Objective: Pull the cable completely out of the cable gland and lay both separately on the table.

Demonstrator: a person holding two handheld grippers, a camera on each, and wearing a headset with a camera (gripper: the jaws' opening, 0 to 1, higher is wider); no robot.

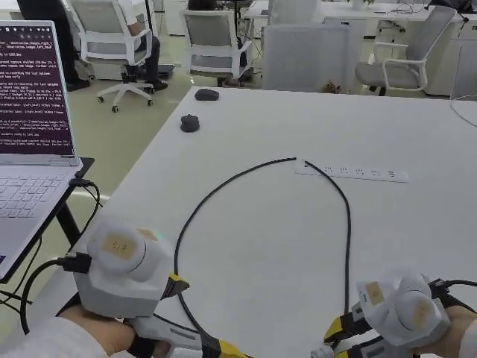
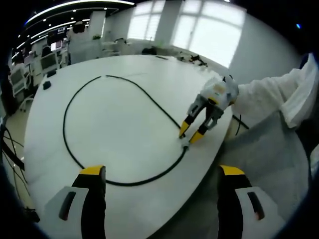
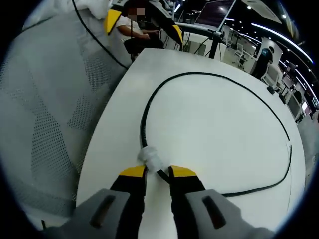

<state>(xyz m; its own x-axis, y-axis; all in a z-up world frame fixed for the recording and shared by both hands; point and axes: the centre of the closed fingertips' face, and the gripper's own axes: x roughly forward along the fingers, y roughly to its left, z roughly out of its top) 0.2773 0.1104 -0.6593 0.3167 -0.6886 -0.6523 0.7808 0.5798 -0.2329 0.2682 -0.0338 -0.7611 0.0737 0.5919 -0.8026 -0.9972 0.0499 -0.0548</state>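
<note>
A long black cable (image 1: 223, 181) lies in a wide loop on the white table (image 1: 261, 246). One end runs through a small white cable gland (image 3: 149, 158), which rests near the table's front edge. My right gripper (image 3: 158, 173) sits just behind the gland, its jaws drawn close around the cable. From the left gripper view the same gripper (image 2: 191, 134) has its tips down at the gland (image 2: 185, 144). My left gripper (image 2: 162, 172) is open over the near bend of the cable (image 2: 124, 182), holding nothing. In the head view it is at the bottom left (image 1: 201, 317), the right gripper (image 1: 329, 343) at the bottom right.
A white power strip (image 1: 354, 173) lies past the loop's far end. Two dark computer mice (image 1: 190, 123) (image 1: 206, 95) sit farther back on the left. An open laptop (image 1: 30, 149) stands on a side stand to the left. Office chairs (image 1: 216, 41) stand behind the table.
</note>
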